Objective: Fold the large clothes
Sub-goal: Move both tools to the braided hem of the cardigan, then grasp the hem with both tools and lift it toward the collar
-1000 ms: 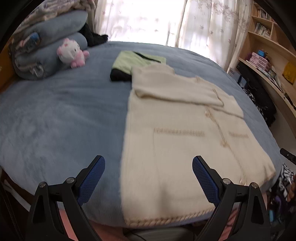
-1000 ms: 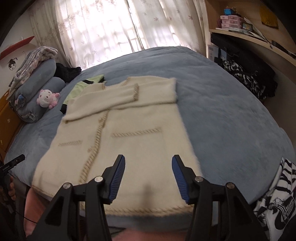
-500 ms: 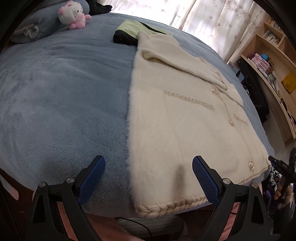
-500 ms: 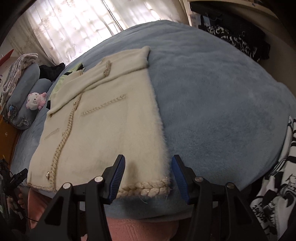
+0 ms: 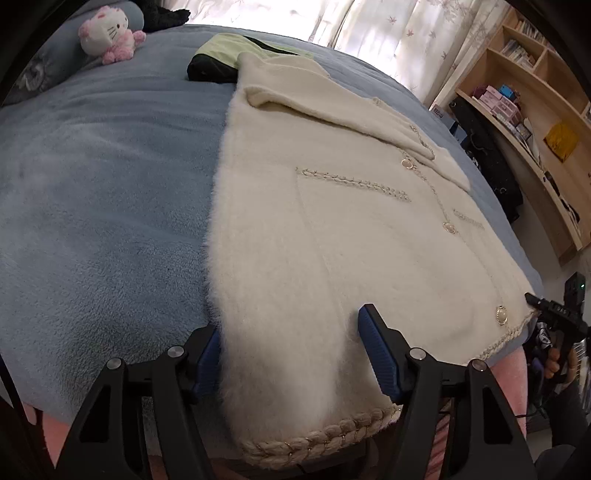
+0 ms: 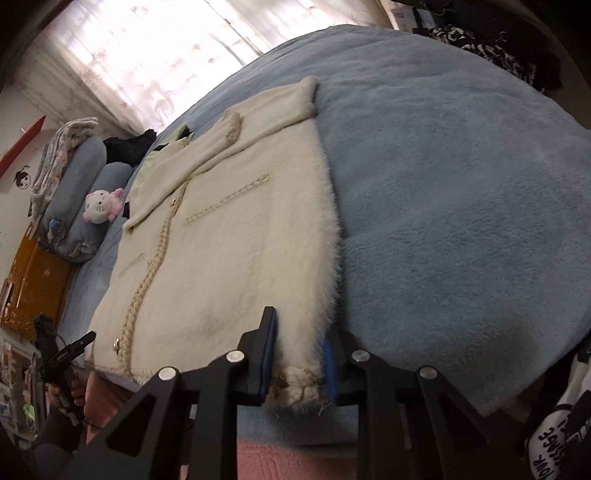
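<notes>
One fluffy white coat [image 5: 332,229] lies flat on the blue bed [image 5: 92,221]. The left gripper [image 5: 290,354] is spread around one bottom corner. The right gripper [image 6: 297,356] pinches the other bottom corner. One toy cat [image 5: 107,31] sits far ahead, left.

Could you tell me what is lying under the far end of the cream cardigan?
A light green and black garment sticks out from beneath the cream cardigan, on the blue blanket. How far it extends underneath is covered.
</notes>
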